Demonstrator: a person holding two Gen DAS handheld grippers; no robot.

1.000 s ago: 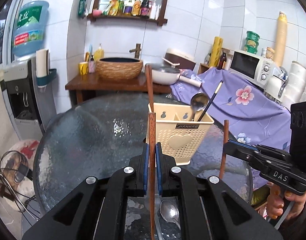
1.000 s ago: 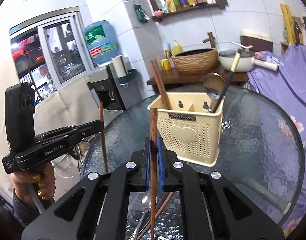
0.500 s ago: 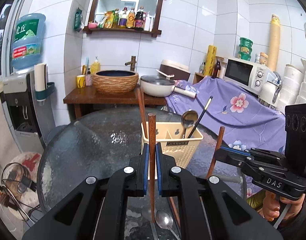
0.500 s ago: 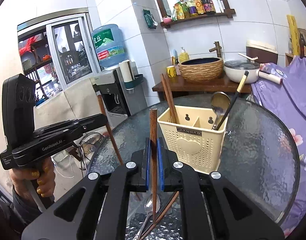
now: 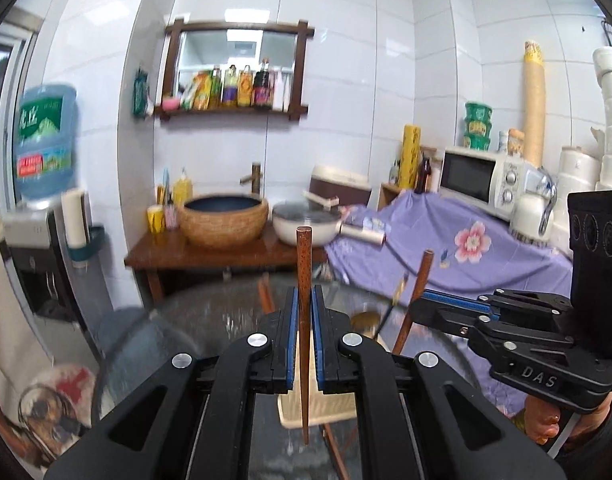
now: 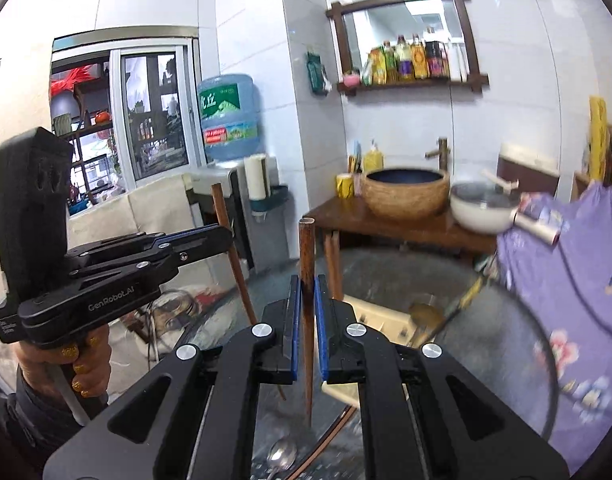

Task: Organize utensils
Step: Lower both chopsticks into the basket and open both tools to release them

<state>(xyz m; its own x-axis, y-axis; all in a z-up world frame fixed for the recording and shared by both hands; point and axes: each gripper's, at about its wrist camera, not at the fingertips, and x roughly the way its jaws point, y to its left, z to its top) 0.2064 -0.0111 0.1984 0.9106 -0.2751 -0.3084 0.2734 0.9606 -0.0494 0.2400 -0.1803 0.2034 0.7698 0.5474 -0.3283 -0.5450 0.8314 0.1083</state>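
My left gripper (image 5: 304,300) is shut on a brown wooden chopstick (image 5: 304,264) held upright. My right gripper (image 6: 306,292) is shut on a second wooden chopstick (image 6: 307,252), also upright. Each gripper shows in the other's view: the right one (image 5: 422,304) with its chopstick (image 5: 418,284), the left one (image 6: 222,236) with its chopstick (image 6: 226,232). The cream utensil basket (image 6: 370,316) stands on the glass table (image 6: 506,340) below and ahead, mostly hidden behind the fingers; it holds chopsticks, a spoon and a black-handled utensil. In the left wrist view the basket (image 5: 330,408) shows under the fingers.
A metal spoon (image 6: 282,454) and a loose chopstick (image 6: 326,440) lie on the glass near me. A purple flowered cloth (image 5: 466,248) covers furniture at the right. A wooden stand with a woven basin (image 5: 224,220) and a white pot (image 5: 306,224) is behind the table.
Both grippers have risen with their chopsticks; the view tilts up, and the basket has dropped low in both frames, now largely hidden behind the fingers.
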